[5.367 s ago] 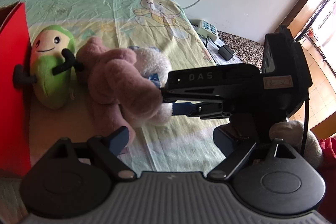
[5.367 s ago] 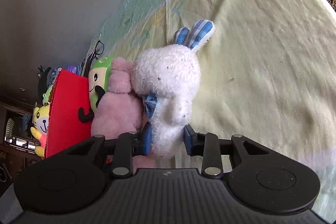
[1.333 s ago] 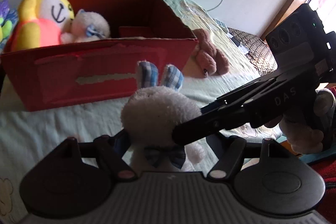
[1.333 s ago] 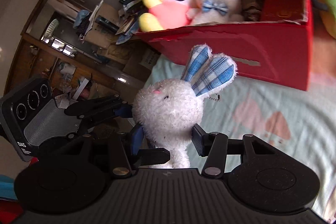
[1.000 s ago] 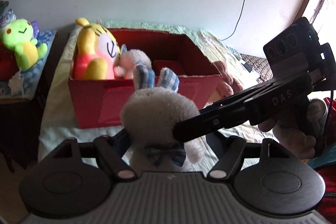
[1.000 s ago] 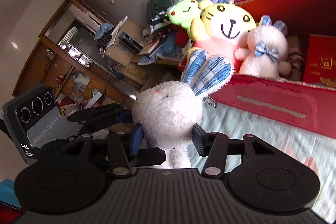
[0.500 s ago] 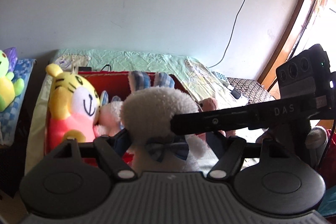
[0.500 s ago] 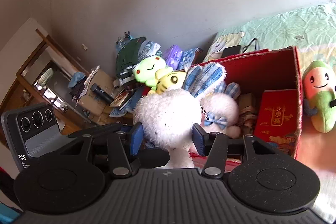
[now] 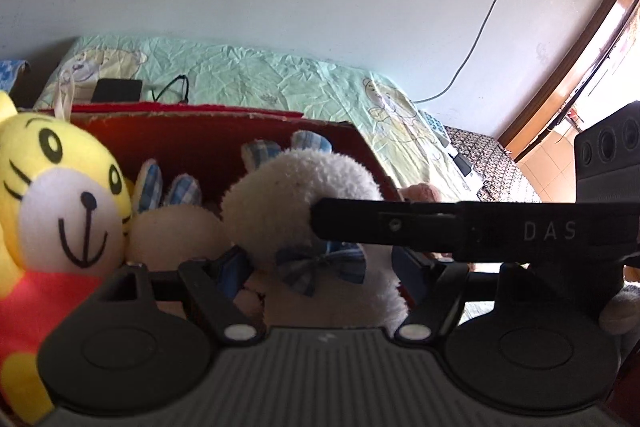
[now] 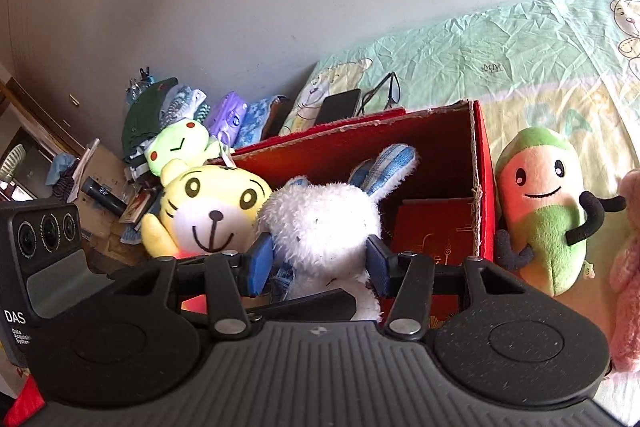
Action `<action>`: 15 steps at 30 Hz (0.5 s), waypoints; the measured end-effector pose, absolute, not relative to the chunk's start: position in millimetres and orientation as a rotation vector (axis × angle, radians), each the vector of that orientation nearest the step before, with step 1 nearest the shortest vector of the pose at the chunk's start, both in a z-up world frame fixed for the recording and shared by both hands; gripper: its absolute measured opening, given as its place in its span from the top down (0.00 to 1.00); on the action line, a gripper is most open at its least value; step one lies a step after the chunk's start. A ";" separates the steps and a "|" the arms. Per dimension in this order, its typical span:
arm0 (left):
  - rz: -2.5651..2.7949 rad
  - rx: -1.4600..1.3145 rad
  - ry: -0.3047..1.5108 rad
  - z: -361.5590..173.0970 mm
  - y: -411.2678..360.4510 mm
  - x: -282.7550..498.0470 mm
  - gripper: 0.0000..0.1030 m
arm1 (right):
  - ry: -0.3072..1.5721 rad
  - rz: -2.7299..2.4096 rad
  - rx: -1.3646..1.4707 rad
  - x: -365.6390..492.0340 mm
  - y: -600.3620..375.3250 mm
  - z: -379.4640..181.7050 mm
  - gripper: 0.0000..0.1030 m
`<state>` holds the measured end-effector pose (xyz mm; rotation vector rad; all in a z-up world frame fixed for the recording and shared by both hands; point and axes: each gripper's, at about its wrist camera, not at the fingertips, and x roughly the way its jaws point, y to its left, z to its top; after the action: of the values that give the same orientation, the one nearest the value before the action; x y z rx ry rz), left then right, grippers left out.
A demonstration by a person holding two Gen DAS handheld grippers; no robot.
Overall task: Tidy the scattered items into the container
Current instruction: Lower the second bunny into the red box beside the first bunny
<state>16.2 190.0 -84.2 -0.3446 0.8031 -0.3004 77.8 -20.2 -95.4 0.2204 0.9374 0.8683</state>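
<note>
A white bunny plush [image 10: 320, 227] with blue checked ears hangs over the open red cardboard box [image 10: 478, 167]. My right gripper [image 10: 320, 263] is shut on its head. My left gripper [image 9: 324, 271] is shut on its body at the blue bow, below the bunny's head [image 9: 296, 203]. The right gripper's black finger [image 9: 440, 227] crosses the left wrist view. Inside the box [image 9: 200, 115] sit a yellow tiger plush [image 9: 60, 207], a small white bunny [image 9: 172, 231] and a flat red packet [image 10: 436, 231]. The bunny's lower body is hidden behind the grippers.
A green and peach plush [image 10: 544, 211] leans against the box's right wall on the bed. A pink bear [image 10: 628, 267] lies further right. A phone [image 10: 340, 107] and glasses [image 10: 384, 87] lie behind the box. A green frog plush [image 10: 180, 143] tops clutter at left.
Both grippers have carried the bunny from in front of the box up and forward. It now hangs over the box beside the tiger. Both grips are unchanged.
</note>
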 end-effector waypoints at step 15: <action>-0.224 -0.298 0.892 -103.8 195.2 18.5 0.30 | 0.979 0.843 0.044 77.0 0.1 -99.2 0.44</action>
<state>18.5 195.2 -103.8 -0.2979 0.8916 -0.2240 77.0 0.1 -99.2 0.0444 0.9789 0.8432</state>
